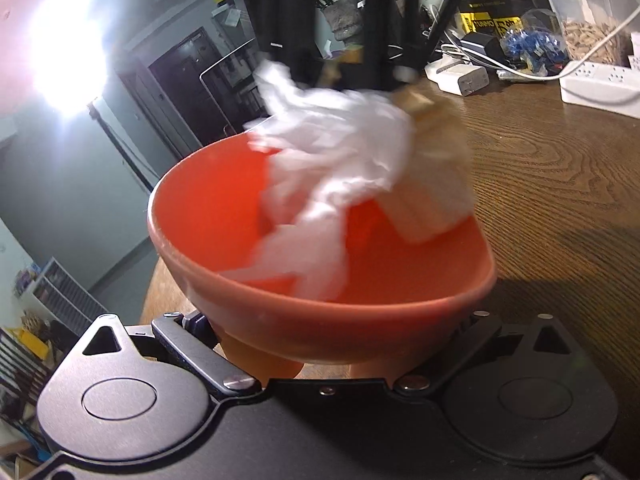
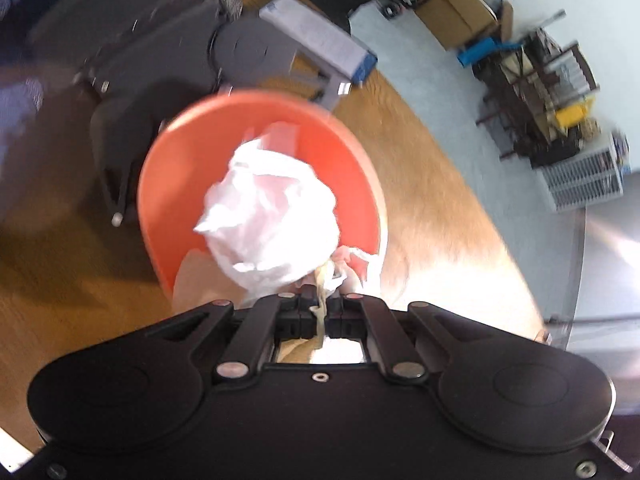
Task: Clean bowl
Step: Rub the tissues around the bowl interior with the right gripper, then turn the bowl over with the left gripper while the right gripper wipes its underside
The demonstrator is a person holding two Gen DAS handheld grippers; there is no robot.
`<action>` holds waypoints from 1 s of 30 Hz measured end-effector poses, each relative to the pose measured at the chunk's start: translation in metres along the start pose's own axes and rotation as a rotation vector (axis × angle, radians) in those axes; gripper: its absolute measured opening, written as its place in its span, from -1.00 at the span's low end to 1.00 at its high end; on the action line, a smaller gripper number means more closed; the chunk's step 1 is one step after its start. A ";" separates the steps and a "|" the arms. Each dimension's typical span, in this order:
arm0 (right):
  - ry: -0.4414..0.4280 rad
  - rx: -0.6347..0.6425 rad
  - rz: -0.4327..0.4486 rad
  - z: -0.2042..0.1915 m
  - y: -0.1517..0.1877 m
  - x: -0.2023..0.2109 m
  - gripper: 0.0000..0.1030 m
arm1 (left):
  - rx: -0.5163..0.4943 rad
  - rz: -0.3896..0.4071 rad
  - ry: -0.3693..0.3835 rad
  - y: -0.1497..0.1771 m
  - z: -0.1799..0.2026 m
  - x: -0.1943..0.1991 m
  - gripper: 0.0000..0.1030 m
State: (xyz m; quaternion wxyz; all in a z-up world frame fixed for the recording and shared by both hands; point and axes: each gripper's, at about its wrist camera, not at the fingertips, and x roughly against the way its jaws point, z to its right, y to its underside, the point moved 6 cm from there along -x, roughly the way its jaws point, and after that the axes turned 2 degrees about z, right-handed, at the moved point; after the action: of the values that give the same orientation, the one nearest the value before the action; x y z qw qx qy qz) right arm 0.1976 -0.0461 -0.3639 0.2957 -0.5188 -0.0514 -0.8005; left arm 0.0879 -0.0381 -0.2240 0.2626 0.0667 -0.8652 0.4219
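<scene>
Our right fingers (image 2: 320,300) are pinched shut on a crumpled white tissue (image 2: 268,220), which hangs ahead of them inside the orange bowl (image 2: 168,184). The left fingers (image 1: 328,364) cradle that bowl's base from the near side above the counter (image 1: 552,184), tilting its mouth toward the tissue; the right hand does the wiping.

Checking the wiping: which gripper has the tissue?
The right gripper: its jaws are shut on the white tissue, pushed into the orange bowl. The left gripper holds only the bowl.
</scene>
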 end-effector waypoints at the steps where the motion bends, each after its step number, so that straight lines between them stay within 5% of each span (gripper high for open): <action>1: -0.008 -0.025 -0.001 -0.008 0.004 0.002 -0.95 | -0.017 0.002 -0.002 0.000 0.000 0.001 0.89; 5: -0.018 -0.114 0.018 -0.023 0.013 0.012 -0.95 | -0.068 -0.006 0.046 -0.005 0.000 0.003 0.89; 11: 0.020 -0.231 0.066 -0.034 0.029 0.024 -0.95 | -0.275 0.043 0.116 -0.014 -0.003 0.013 0.89; 15: 0.067 -0.328 0.099 -0.034 0.038 0.030 -0.95 | -0.342 0.044 0.246 -0.025 -0.017 0.020 0.88; 30: 0.155 -0.961 0.287 -0.090 0.055 0.081 -0.95 | -0.732 0.061 0.508 -0.011 0.000 0.028 0.88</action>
State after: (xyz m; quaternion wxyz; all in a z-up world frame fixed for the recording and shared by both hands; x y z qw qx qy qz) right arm 0.1320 -0.1603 -0.3476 0.1336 -0.5373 0.4164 -0.7212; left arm 0.0678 -0.0425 -0.2019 0.4607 -0.1617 -0.8671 0.0985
